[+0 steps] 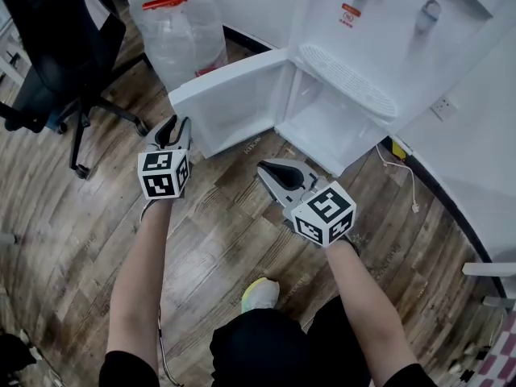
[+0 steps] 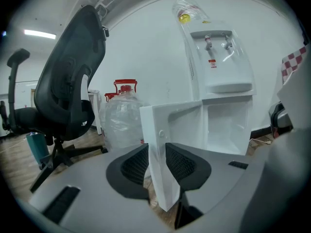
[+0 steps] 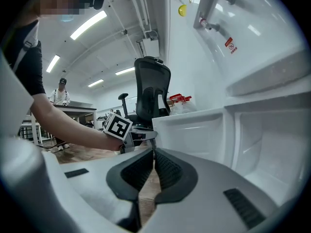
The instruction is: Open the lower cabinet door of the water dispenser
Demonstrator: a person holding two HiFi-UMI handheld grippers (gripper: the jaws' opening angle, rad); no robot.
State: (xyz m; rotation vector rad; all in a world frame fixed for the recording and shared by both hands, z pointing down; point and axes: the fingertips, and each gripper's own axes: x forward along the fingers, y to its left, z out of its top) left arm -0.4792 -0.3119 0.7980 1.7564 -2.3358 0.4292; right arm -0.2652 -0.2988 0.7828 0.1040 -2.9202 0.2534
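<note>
- The lower cabinet door [image 1: 234, 95] of the water dispenser [image 1: 379, 22] stands swung well out to the left. Its hinge is on the left side of the open compartment [image 1: 334, 123]. The dispenser sits on the wooden floor [image 1: 234, 216], against the wall at the floor's far edge.
- The left gripper [image 2: 156, 161] has the door's free upright edge between its jaws. The pads [image 2: 182, 164] lie against both faces of the panel, so I read it as a pinch on the door.
- The right gripper [image 3: 152, 166] has its jaws pressed together on nothing. It hangs over the floor in front of the compartment, apart from the door.
- The opening looks nearly done; what remains is probably a little more swing, if any, and a clean release.
- Any further swing should follow the arc about the hinge, not a straight pull. The wrist should turn with the panel so the pads do not twist off the thin edge.
- A light grip should be enough. The panel looks like light plastic, and a hard tug could strain the hinge or drag the dispenser.
- The water bottle [image 1: 181, 35] stands near the door's outer face, so the swing should stop short of it.
- On release, the jaws should open clear of both faces before the gripper draws back, or the door may be tugged along.
</note>
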